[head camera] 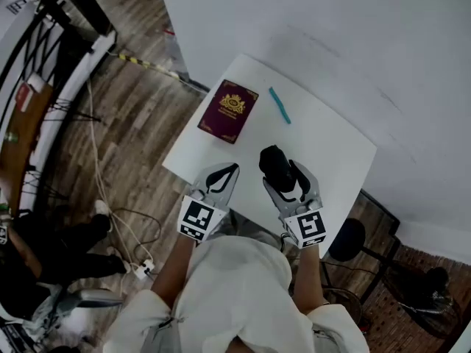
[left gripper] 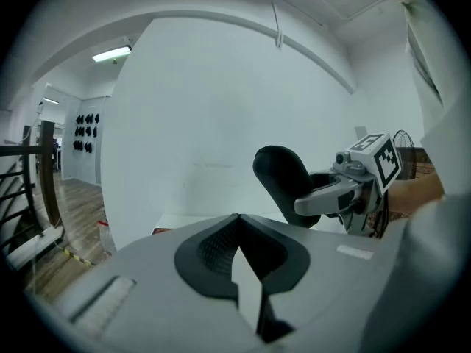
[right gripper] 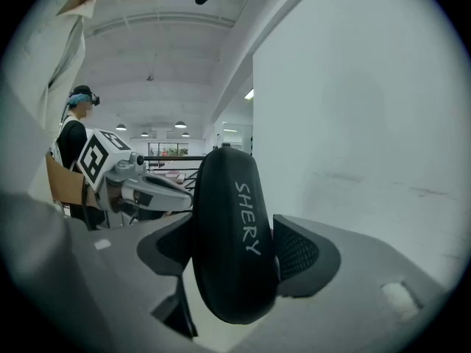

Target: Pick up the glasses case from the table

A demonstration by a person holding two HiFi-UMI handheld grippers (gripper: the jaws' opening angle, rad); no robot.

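Between the two pads of the right gripper (right gripper: pixel 235 250) sits the glasses case (right gripper: pixel 235 234), a black oval hard case with pale lettering running along its length. The jaws stand wide apart and are clamped on the case's two broad sides. Its long axis runs crosswise to the jaws, so both rounded ends project well beyond the pads. The head view places the case over the near part of the white table (head camera: pixel 331 153), and the left gripper view shows it raised clear of the table top, against the white wall. The left gripper (left gripper: pixel 239 220) is level with the right one and just beside it. Its jaws are together at the tips with nothing between them, and it touches nothing. Farther back on the table lie a maroon booklet (head camera: pixel 229 110) with a gold crest and a teal pen (head camera: pixel 280 105), near each other but apart.
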